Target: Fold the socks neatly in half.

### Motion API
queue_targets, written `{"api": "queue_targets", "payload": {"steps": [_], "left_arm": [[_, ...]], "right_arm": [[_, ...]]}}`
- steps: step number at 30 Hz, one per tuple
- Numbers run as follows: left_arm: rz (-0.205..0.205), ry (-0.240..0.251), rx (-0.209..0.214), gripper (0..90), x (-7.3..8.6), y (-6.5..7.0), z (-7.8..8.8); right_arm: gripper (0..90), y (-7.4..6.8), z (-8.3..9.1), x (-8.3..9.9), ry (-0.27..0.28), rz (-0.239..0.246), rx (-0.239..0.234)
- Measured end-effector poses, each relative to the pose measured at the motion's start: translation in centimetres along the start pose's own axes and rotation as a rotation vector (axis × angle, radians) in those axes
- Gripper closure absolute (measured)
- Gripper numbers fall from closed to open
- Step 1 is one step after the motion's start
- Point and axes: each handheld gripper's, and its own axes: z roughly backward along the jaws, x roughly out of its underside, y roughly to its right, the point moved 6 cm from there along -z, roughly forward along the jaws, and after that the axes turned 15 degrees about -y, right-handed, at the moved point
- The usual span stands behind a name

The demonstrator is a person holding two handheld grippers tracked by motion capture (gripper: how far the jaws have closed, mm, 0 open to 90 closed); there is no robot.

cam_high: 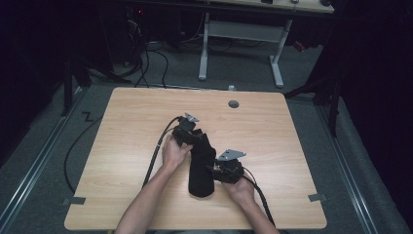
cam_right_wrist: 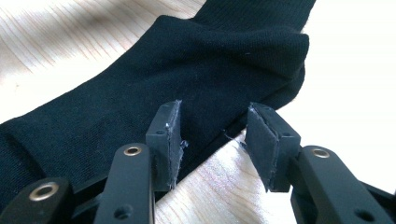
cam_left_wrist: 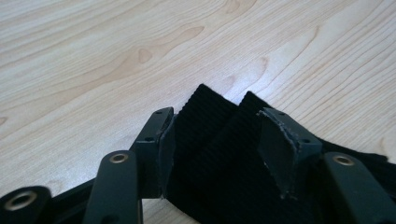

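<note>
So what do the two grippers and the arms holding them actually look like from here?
Both are black handheld units. The left gripper and the right gripper each carry a grey three-cornered plate on top and trail a black cable toward the person. Close up, each has two black jaw arms with brass-coloured rivets and dark grey pads, frayed at the edges. The forearms are bare; no sleeves visible.

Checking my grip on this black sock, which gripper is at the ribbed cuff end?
The left gripper: ribbed knit of the black sock lies between its open jaws. The right gripper straddles the sock's smooth edge instead, jaws also open.
</note>
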Motion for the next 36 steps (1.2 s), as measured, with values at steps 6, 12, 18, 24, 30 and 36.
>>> {"api": "queue_targets", "payload": {"steps": [6,12,18,24,30,36], "left_arm": [[0.006,0.009,0.007,51.3,0.0,-0.1,-0.9],[-0.025,-0.011,0.025,56.2,0.6,0.0,-1.4],[-0.053,-0.032,0.035,65.5,0.8,0.1,-1.3],[-0.098,-0.026,0.032,81.5,0.7,0.5,-1.1],[-0.025,0.066,0.037,83.3,0.1,-0.8,0.4],[0.020,0.118,0.017,83.4,-0.3,-1.8,1.3]], "right_arm": [[55.6,0.0,0.0,0.0,-0.001,-0.002,0.000],[55.6,0.0,0.0,0.0,0.001,-0.002,0.003],[55.7,0.0,0.0,0.0,0.001,-0.001,0.003],[55.8,0.0,0.0,0.0,0.001,-0.001,0.002],[55.8,0.0,0.0,0.0,0.001,0.001,0.003],[55.8,0.0,0.0,0.0,0.001,0.000,0.004]]}}
